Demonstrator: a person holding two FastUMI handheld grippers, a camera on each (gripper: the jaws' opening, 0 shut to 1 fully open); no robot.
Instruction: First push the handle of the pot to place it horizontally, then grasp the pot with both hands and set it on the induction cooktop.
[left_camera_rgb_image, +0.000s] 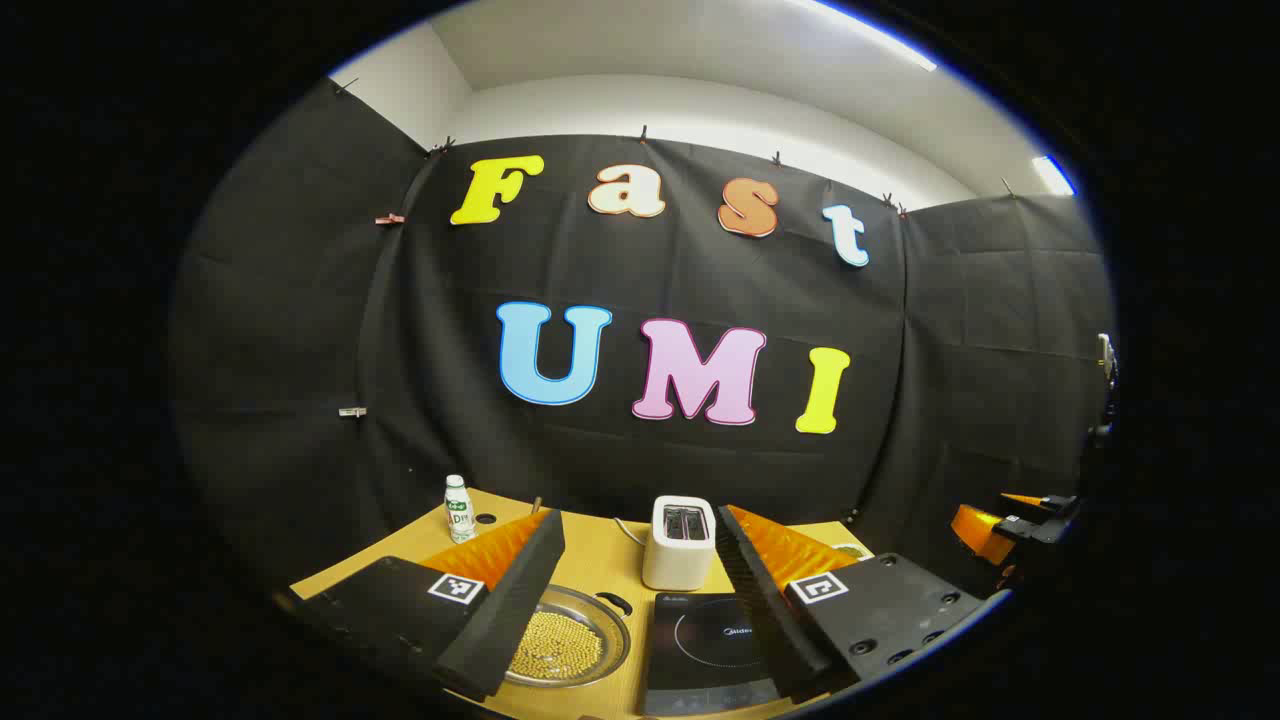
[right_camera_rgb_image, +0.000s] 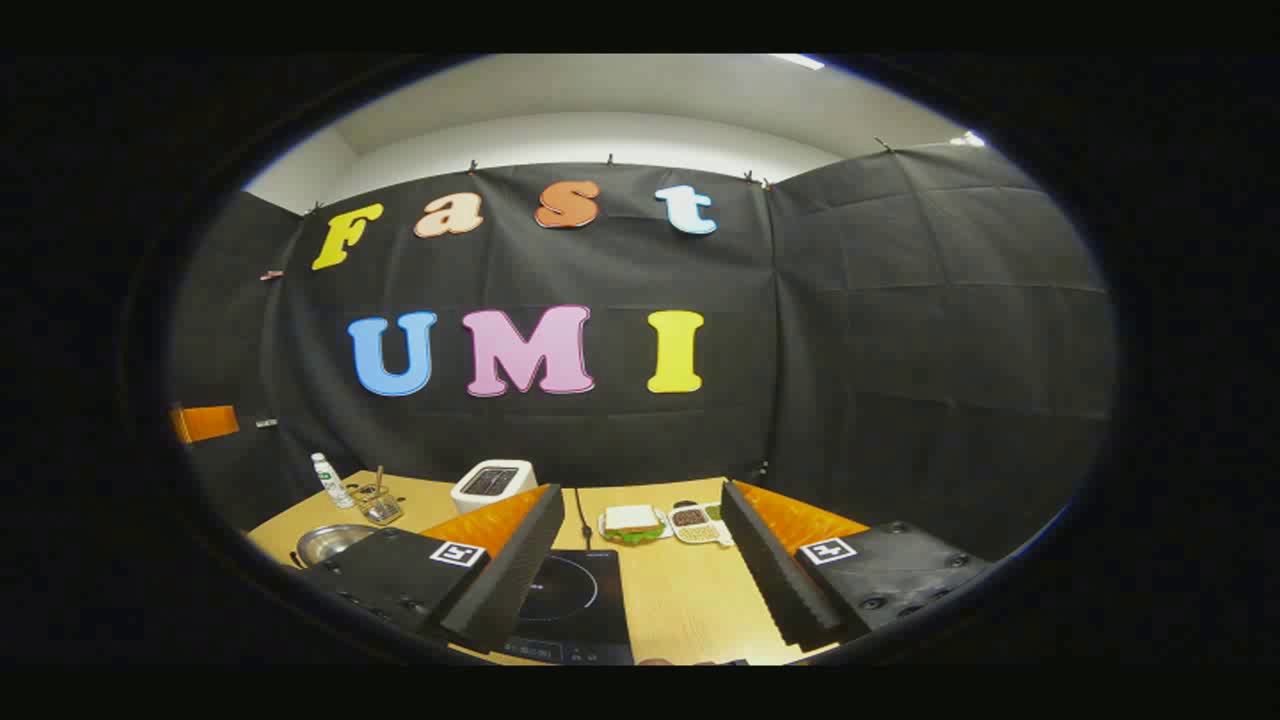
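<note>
- My left hand-held gripper (left_camera_rgb_image: 630, 610) hangs above the near edge of the table (left_camera_rgb_image: 600, 555), fingers spread wide and empty; my right hand-held gripper (right_camera_rgb_image: 640, 585) is likewise agape, holding nothing.
- The pot (left_camera_rgb_image: 565, 640), a shallow steel pan filled with small pale beads, sits left of the black induction cooktop (left_camera_rgb_image: 705, 640), just beside it; in the right gripper view the pot (right_camera_rgb_image: 330, 542) lies at the far left, well away from my right fingers.
- A dark loop at the pot's right rim looks like the handle (left_camera_rgb_image: 612, 603), though it is too small for me to be sure.
- Risk, as I judge it: a hard shove on the handle could slide the whole pot or tip it, scattering beads across the table.
- A lopsided two-handed lift could slope the pot and spill its load onto the cooktop.
- The white toaster (left_camera_rgb_image: 680, 540) stands close behind the cooktop, and its cord (right_camera_rgb_image: 580, 520) trails nearby; a careless swing could catch either.
- The table is light wood, carrying a small bottle (left_camera_rgb_image: 458, 508), a sandwich plate (right_camera_rgb_image: 632, 522) and a tray of snacks (right_camera_rgb_image: 697, 524); black cloth walls the booth under a white ceiling.
</note>
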